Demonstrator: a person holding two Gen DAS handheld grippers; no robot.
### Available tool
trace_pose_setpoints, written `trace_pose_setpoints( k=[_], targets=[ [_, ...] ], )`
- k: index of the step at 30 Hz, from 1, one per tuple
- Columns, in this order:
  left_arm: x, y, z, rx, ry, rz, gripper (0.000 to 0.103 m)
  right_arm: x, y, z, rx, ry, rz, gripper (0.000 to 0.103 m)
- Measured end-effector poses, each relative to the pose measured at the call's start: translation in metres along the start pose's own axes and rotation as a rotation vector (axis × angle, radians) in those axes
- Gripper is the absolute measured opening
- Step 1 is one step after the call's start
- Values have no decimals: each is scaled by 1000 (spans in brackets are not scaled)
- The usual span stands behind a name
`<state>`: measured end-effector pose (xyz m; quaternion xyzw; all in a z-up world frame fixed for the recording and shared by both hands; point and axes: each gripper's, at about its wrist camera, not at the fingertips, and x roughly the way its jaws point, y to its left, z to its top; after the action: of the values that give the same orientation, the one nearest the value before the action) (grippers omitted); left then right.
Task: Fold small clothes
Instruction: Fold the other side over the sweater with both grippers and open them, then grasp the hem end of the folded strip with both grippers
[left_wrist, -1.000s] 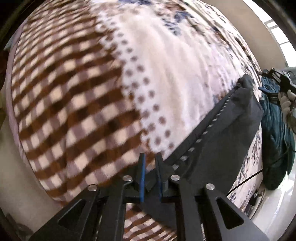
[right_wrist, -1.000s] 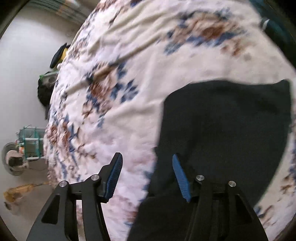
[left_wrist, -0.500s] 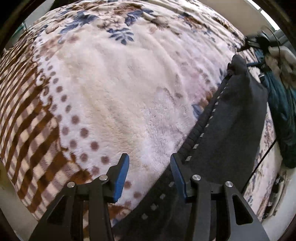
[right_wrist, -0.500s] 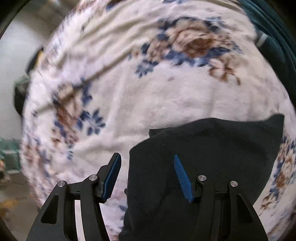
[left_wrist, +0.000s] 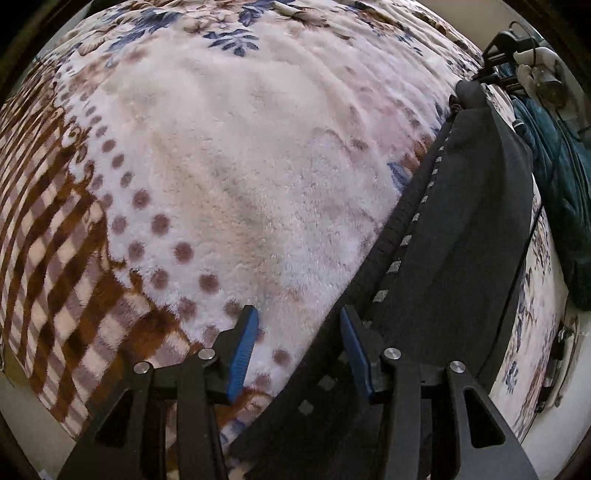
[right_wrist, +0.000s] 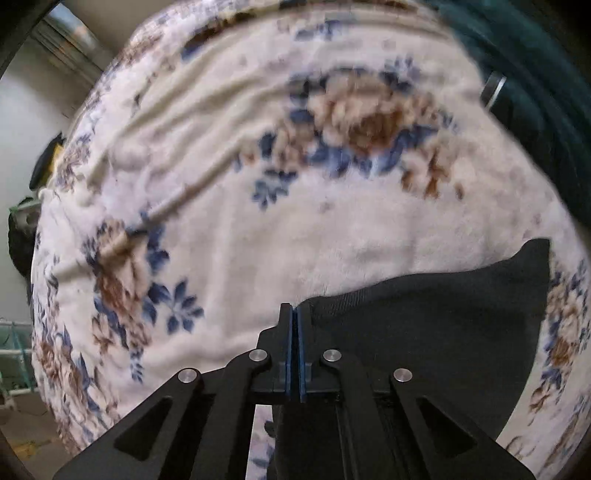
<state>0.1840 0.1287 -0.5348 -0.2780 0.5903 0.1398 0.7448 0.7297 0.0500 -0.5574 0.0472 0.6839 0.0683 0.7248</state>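
A small dark grey garment (left_wrist: 458, 236) with a ribbed waistband marked by light dashes lies on the fleece blanket. In the left wrist view it runs from the lower middle up to the right. My left gripper (left_wrist: 299, 334) is open, its right finger (left_wrist: 356, 354) resting at the waistband edge, holding nothing. In the right wrist view the same garment (right_wrist: 424, 332) spreads to the lower right. My right gripper (right_wrist: 294, 314) is shut on the garment's left corner edge. The right gripper also shows far off in the left wrist view (left_wrist: 509, 48).
The blanket (left_wrist: 240, 166) is cream with blue and brown flowers, dots and a brown check border at the left. A teal quilted cloth (left_wrist: 569, 192) lies along the right side, also at the upper right in the right wrist view (right_wrist: 535, 74). Floor clutter (right_wrist: 22, 229) sits beyond the bed's left edge.
My left gripper opened and let go of the waistband, then tilted up. My right gripper moved to the garment's corner and closed on it.
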Motion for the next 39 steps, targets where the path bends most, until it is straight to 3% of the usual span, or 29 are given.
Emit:
trace_pose_setpoints(
  k=[2, 4, 5, 6, 8, 10, 11, 12, 16, 17, 19, 20, 22, 23, 24, 25, 27, 31, 35, 39],
  targets=[
    [-5, -1, 0, 13, -3, 12, 43, 13, 2, 1, -27, 118, -21, 8],
    [-11, -1, 3, 24, -15, 48, 43, 3, 4, 0, -54, 128, -12, 25],
    [-13, -2, 4, 26, -25, 65, 43, -6, 7, -3, -70, 109, 11, 45],
    [-14, -3, 7, 27, -40, 87, 43, -12, 10, -5, -84, 93, 20, 57],
    [-15, -7, 13, 35, -62, 113, 44, -12, 24, -15, -157, 104, -18, 57],
    [-12, -10, 17, 44, -67, 121, 44, 10, 35, -25, -223, 186, -102, 50],
    [-11, -12, 18, 50, -68, 119, 44, 17, 36, -28, -230, 184, -130, 16],
    [-11, -12, 19, 52, -69, 116, 44, 25, 38, -31, -250, 155, -198, 3],
    [-9, -13, 19, 60, -67, 81, 44, 12, 42, -27, -209, 0, -182, 2],
    [-7, -13, 18, 61, -59, 67, 44, 15, 41, -25, -194, 2, -162, 3],
    [-4, -12, 17, 60, -35, 38, 44, 32, 32, -24, -145, 109, -90, 4],
    [-5, -10, 17, 52, -25, 8, 44, 29, 25, -25, -128, 109, -58, 7],
    [-13, -4, 15, 26, -20, -59, 44, 9, 12, -33, -120, 80, 25, 21],
    [-19, 0, 14, 18, -19, -85, 44, -5, 3, -39, -119, 68, 69, 40],
    [-24, 3, 13, 13, -16, -119, 44, -28, -9, -53, -120, 36, 112, 53],
    [-30, 5, 12, 12, -9, -139, 44, -44, -18, -65, -124, 12, 129, 55],
    [-39, 7, 12, 21, 0, -160, 44, -86, -41, -105, -129, -39, 165, 55],
    [-51, -4, 4, 105, 24, -184, 44, -127, -100, -198, -62, -7, 231, 56],
    [-35, -16, -10, 177, 80, -142, 44, -110, -147, -303, 26, 111, 229, 56],
    [-4, -34, -24, 280, 112, -86, 41, -54, -188, -407, 134, 251, 240, 56]
  ],
)
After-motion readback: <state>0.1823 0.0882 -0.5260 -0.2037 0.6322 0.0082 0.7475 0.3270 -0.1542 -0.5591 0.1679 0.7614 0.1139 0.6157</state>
